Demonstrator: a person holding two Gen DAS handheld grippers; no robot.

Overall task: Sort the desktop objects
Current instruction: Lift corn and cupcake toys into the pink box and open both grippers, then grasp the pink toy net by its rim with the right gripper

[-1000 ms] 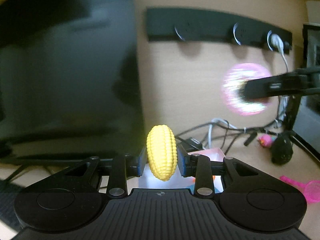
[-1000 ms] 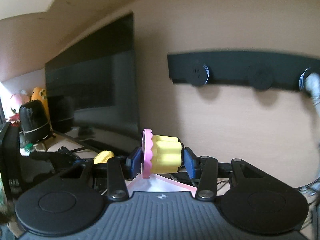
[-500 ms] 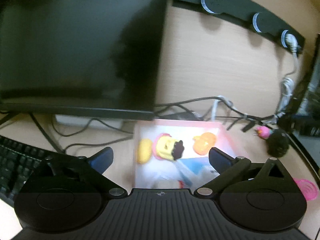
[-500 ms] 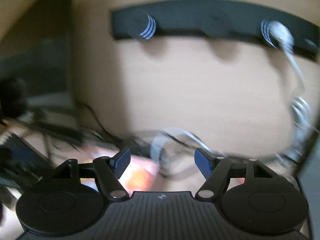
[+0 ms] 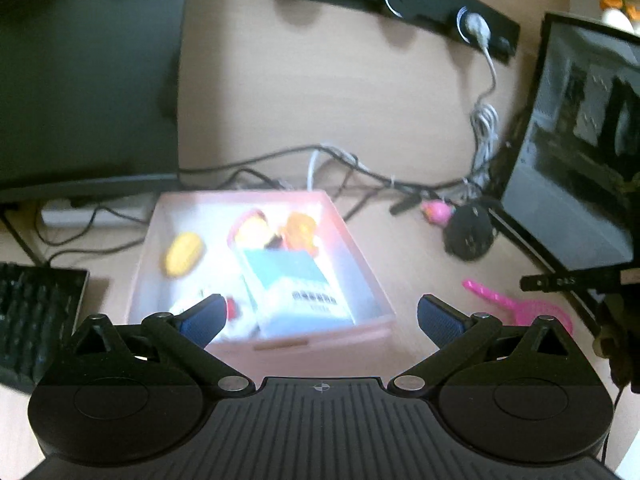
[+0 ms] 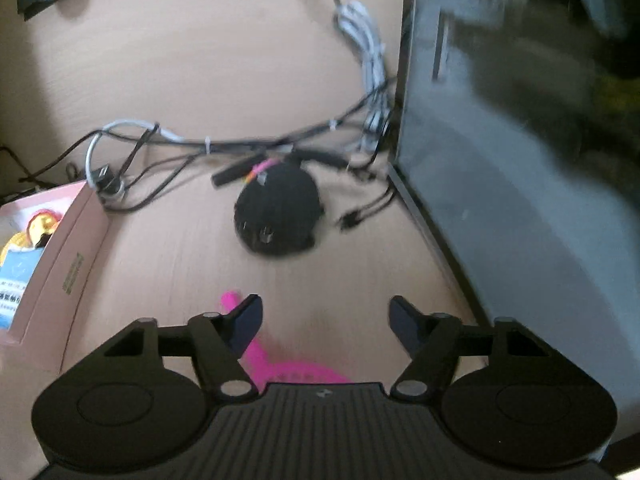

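Observation:
A pink box holds the yellow corn, a cupcake, an orange toy and a blue-and-white packet. My left gripper hangs wide open over the box's near edge, with nothing in it. A pink toy strainer lies on the desk right of the box. My right gripper hovers just over the strainer with its jaws closing. The strainer's handle runs under the left finger, and neither pad presses on it.
A black round gadget sits among tangled cables behind the strainer, with a small pink toy beside it. A dark glass-sided case walls the right. A monitor and keyboard stand left.
The left gripper opened and dropped the corn into the box. The right gripper let go of the cupcake, which now lies in the box, then swung right and down over the pink strainer.

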